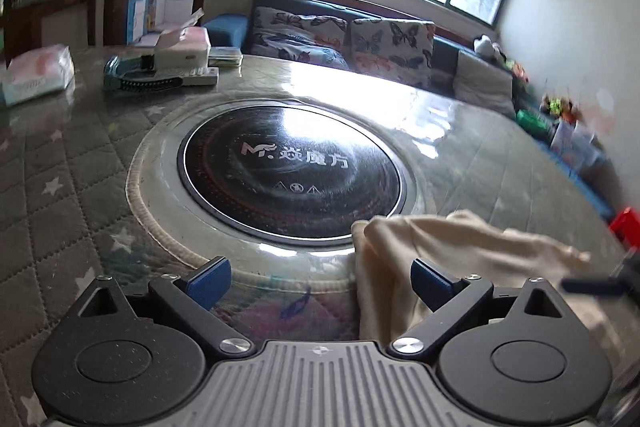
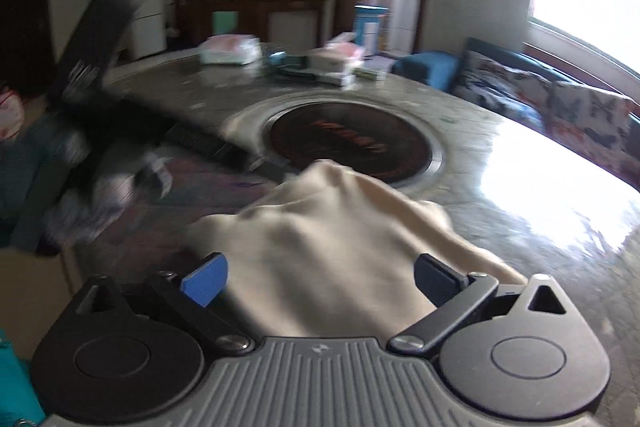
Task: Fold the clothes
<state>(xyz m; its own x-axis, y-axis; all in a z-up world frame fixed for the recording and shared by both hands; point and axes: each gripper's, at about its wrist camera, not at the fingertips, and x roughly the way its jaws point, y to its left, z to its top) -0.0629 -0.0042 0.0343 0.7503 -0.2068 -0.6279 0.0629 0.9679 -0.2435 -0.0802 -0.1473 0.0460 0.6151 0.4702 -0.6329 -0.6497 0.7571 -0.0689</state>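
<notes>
Blue pads [image 1: 210, 283] of the left gripper [image 1: 320, 285] are sitting lowest in the left view, spread wide w/ nothing between them; the cloth [image 1: 444, 251], cream, is lying lower right of centre, its edge passing under the right-hand pad. Right gripper [image 2: 324, 285] is likewise wide open in the right view, w/ cloth bunched in the gap at lower centre, reaching up toward the hob [image 2: 352, 147] at mid-frame. No grip yet on either side, as far as can be judged.

Step in hand (judged): taking hold of the cloth to spread or fold it. To do it well: each gripper is best seeking a distinct edge or corner, not the bunched middle; pinching one layer only; keeping both holds level so the fold line stays straight; working on the table [image 1: 60, 167], on the quilted cover, rather than the glossy hob.

Pose: both grippers are pointing forward and slightly down over the table, low, nr the cloth. Left gripper is showing as a blurred dark shape at left of the right view, so motion is probable; direction can't be told.
</notes>
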